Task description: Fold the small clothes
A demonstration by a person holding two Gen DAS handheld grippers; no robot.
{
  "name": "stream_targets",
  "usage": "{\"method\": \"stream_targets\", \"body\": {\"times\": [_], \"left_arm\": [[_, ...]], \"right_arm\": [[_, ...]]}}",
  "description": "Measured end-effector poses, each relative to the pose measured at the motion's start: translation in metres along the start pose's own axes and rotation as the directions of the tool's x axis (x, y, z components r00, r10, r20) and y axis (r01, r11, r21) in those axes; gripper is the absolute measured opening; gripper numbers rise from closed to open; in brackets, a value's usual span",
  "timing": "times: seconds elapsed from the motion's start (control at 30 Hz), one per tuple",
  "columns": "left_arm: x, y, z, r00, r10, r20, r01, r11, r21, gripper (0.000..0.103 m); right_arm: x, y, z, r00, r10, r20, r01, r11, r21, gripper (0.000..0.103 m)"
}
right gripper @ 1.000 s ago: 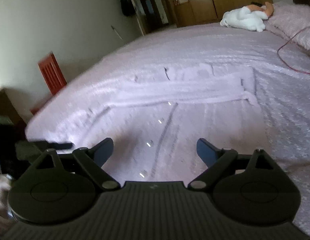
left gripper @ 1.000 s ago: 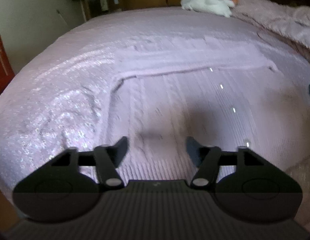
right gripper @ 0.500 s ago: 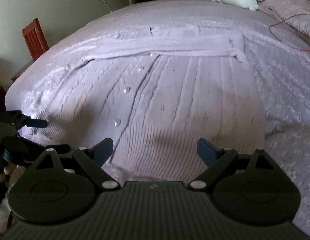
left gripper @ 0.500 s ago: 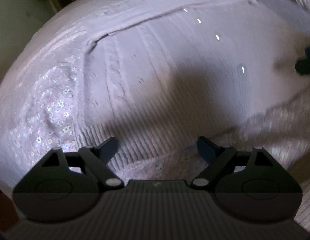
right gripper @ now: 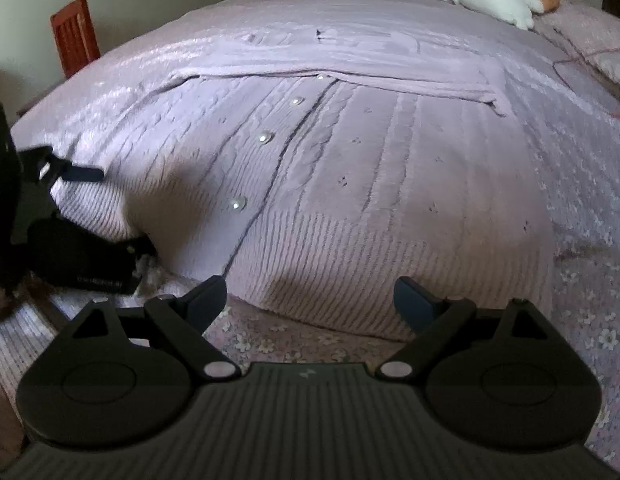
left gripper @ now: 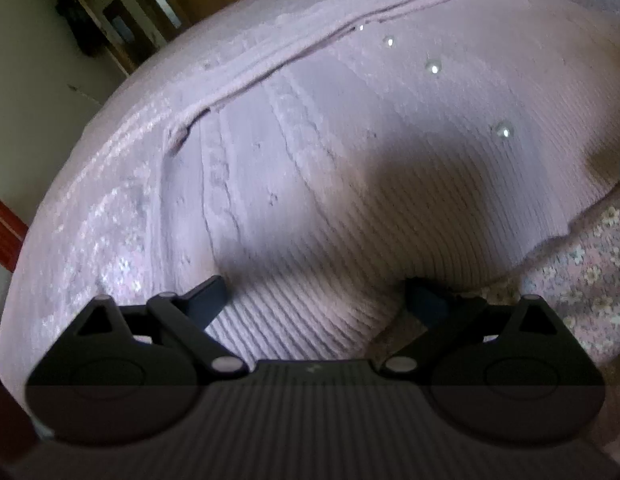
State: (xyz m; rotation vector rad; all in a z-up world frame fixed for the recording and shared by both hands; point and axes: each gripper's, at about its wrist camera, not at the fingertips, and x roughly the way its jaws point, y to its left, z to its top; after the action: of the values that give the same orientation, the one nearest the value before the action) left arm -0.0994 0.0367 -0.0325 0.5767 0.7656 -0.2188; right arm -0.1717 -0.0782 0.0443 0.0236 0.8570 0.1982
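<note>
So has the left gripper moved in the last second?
Yes. The left gripper came down toward the near hem of the cardigan, open jaws now straddling the ribbed edge.

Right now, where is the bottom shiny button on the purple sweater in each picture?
Left wrist view: the lowest button sits at the right, above the ribbed hem, far above the open left gripper.
Right wrist view: the same button sits left of centre, above the open right gripper.
Shared landmark: the folded sleeve lying across the top of the sweater.
</note>
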Motion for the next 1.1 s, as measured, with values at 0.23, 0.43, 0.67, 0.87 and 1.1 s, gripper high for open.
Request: {"method": "stream_targets", "body": {"times": [0.23, 0.43, 0.67, 0.87, 1.1], "left_arm": [[-0.012, 0.007, 0.007, 0.994, -0.077, 0.079, 0.081, 0.996, -0.044, 0.023], [-0.021, 0.024, 0.018, 0.987, -0.095, 0.133, 0.112, 0.985, -0.134, 0.013], [-0.033, 0.042, 0.028, 0.974, -0.122, 0.191, 0.166, 0.958, -0.235, 0.012], [-0.047, 0.057, 0.037, 0.962, -0.125, 0.241, 0.197, 0.932, -0.304, 0.012], [-0.054, 0.07, 0.047, 0.954, -0.134, 0.267, 0.226, 0.91, -0.349, 0.012]], "right_arm": [[0.001, 0.012, 0.002, 1.0, -0.009, -0.011, 0.008, 0.996, -0.087, 0.095], [0.002, 0.021, 0.001, 0.999, -0.031, 0.009, 0.032, 0.986, -0.165, 0.097], [0.015, 0.03, -0.001, 0.999, -0.035, -0.014, 0.031, 0.969, -0.244, 0.097], [0.031, 0.032, 0.0, 0.989, -0.145, -0.017, 0.135, 0.953, -0.273, 0.097], [0.026, 0.013, 0.011, 0.933, -0.335, 0.129, 0.358, 0.902, -0.242, 0.097]]}}
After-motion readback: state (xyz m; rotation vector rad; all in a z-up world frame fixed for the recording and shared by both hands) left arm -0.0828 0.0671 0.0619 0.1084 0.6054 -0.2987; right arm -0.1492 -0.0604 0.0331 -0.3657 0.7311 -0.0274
